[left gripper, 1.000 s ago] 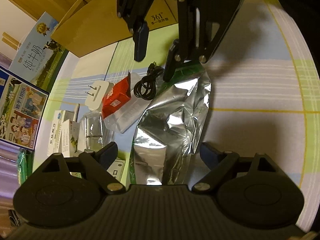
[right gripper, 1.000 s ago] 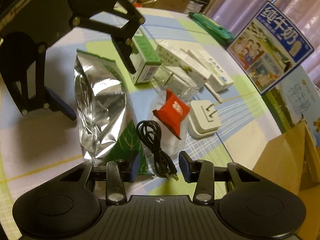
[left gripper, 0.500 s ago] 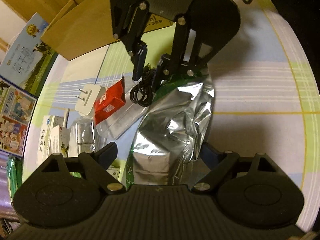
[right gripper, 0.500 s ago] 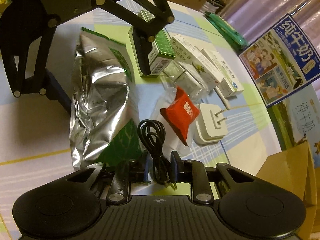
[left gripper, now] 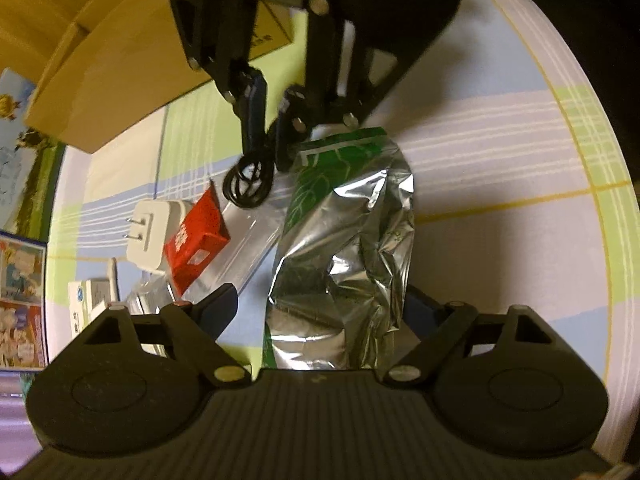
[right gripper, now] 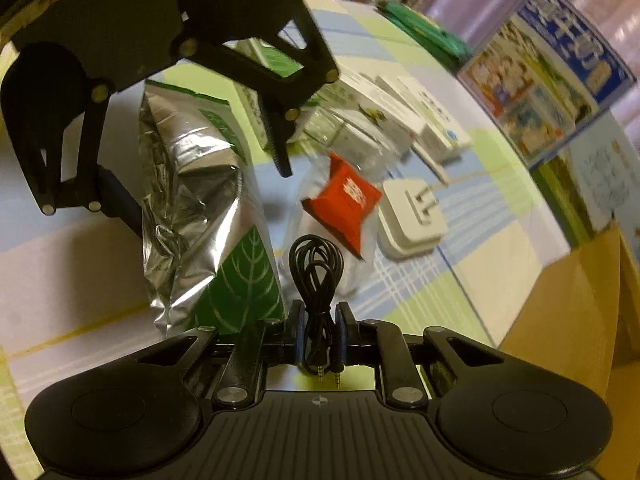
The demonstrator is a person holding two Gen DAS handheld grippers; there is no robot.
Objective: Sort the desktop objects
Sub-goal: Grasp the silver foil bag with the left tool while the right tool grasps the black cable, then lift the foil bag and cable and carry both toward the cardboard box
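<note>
Now your right gripper (right gripper: 319,336) pinches the black cable (right gripper: 316,268) beside the foil bag (right gripper: 192,184). Your left gripper (left gripper: 316,312) stays spread wide around that bag's end.

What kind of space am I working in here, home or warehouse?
Probably a home: a table under a pastel checked tablecloth, strewn with everyday items like a white plug adapter and a foil bag, with a cardboard box alongside.

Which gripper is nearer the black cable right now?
Right. The right gripper is shut on the cable, near its plug end. The left gripper is open, straddling the foil bag beside it.
</note>
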